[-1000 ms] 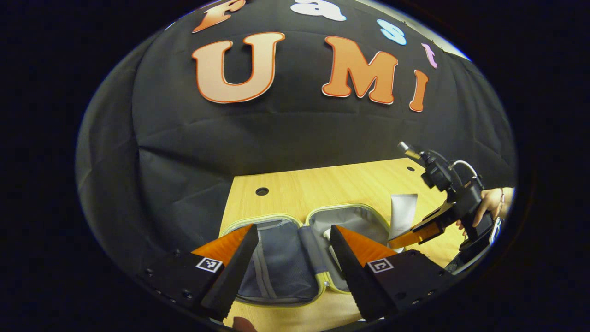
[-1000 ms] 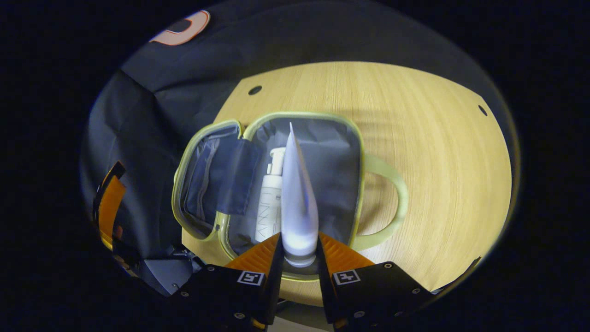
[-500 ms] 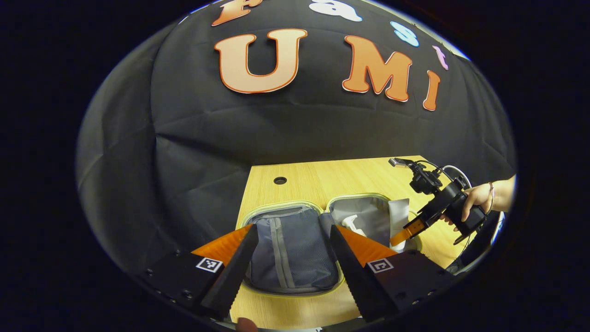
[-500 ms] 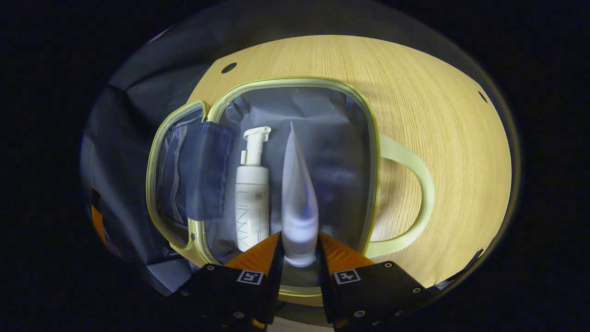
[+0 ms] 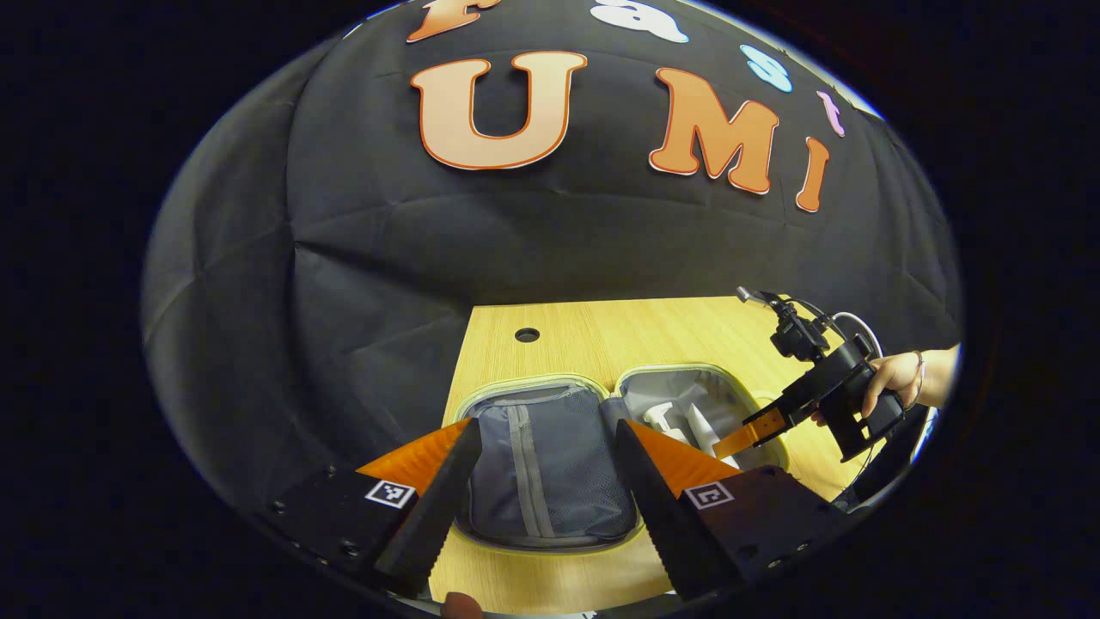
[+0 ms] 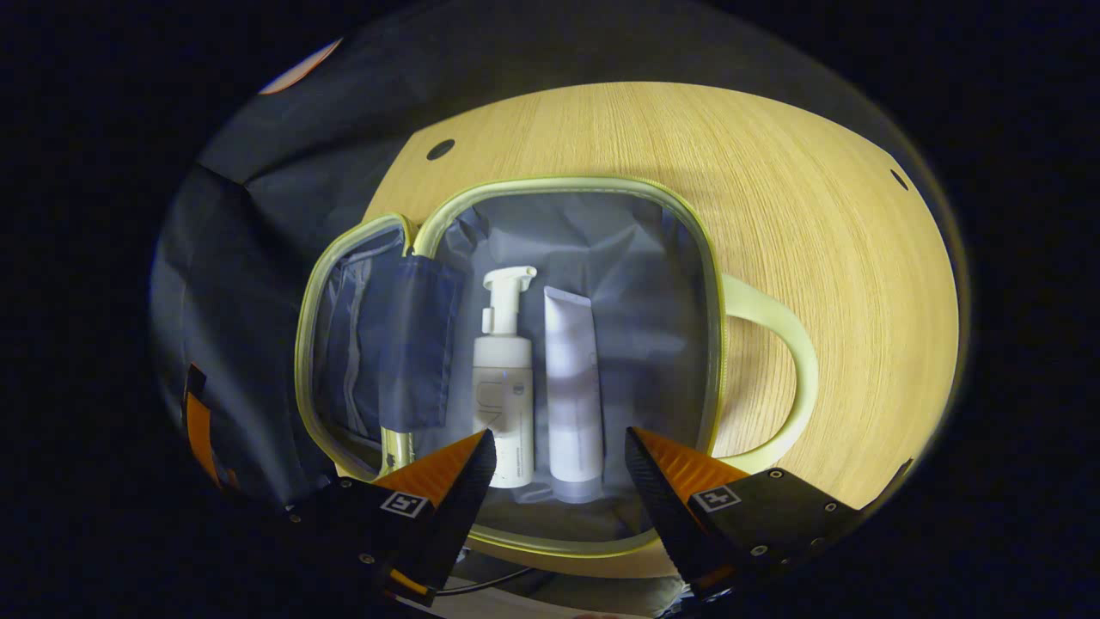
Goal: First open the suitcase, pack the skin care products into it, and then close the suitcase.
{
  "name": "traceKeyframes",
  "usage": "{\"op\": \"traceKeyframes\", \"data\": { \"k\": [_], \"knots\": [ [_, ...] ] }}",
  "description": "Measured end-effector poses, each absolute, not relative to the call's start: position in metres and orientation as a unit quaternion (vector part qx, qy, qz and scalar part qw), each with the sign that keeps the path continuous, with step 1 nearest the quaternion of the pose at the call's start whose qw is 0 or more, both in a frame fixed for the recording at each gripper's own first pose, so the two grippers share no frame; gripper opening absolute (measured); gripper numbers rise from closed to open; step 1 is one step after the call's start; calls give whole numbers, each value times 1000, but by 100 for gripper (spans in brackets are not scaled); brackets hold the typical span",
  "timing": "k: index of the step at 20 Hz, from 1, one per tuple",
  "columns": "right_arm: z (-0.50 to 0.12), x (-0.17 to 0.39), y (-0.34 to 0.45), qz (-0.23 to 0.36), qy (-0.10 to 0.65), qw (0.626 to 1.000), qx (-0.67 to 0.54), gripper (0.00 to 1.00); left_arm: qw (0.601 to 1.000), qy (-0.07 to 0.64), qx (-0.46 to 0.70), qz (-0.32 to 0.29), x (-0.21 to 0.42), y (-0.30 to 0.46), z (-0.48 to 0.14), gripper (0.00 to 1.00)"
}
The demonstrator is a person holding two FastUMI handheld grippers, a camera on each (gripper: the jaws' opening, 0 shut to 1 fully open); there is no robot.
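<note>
A small suitcase with a pale green rim [image 6: 563,184] lies open on the wooden table [image 6: 773,189], its grey lining showing. Inside its right half a white pump bottle [image 6: 503,387] and a white tube [image 6: 573,387] lie side by side. My right gripper [image 6: 559,468] hangs open just above the tube's cap end, holding nothing. In the left gripper view, the suitcase [image 5: 541,468] shows both halves, with the right gripper [image 5: 756,427], held by a hand [image 5: 894,378], over the right half. My left gripper [image 5: 541,468] is open above the zippered mesh half.
The suitcase's pale green handle [image 6: 786,361] loops out onto the table at the right. Round holes [image 6: 440,150] mark the tabletop near its far corners. Black cloth [image 5: 533,232] hangs behind and left of the table.
The right gripper has opened and let go of the white tube, which now lies flat beside the pump bottle. The left gripper barely moved.
</note>
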State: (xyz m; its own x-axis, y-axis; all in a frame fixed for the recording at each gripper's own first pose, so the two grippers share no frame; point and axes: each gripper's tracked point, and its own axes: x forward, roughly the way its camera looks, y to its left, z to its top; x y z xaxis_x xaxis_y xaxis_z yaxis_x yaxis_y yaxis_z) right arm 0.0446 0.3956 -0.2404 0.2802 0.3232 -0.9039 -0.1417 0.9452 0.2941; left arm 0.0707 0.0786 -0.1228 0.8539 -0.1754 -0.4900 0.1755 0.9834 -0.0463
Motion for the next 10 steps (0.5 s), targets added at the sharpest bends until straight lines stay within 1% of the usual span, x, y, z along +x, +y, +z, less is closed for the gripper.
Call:
{"op": "traceKeyframes", "data": {
  "k": [3,6,8,10],
  "knots": [
    [-213,52,404,164,542,817,104,95,962,259,-34,-80,72,98,-126,98],
    [-182,59,404,174,495,843,116,95,962,250,-88,-57,81,140,-129,98],
    [-165,58,407,179,479,849,134,96,961,245,-127,-35,91,177,-135,98],
    [-153,55,403,177,467,855,142,95,955,248,-159,-17,100,214,-156,98]
  ]
}}
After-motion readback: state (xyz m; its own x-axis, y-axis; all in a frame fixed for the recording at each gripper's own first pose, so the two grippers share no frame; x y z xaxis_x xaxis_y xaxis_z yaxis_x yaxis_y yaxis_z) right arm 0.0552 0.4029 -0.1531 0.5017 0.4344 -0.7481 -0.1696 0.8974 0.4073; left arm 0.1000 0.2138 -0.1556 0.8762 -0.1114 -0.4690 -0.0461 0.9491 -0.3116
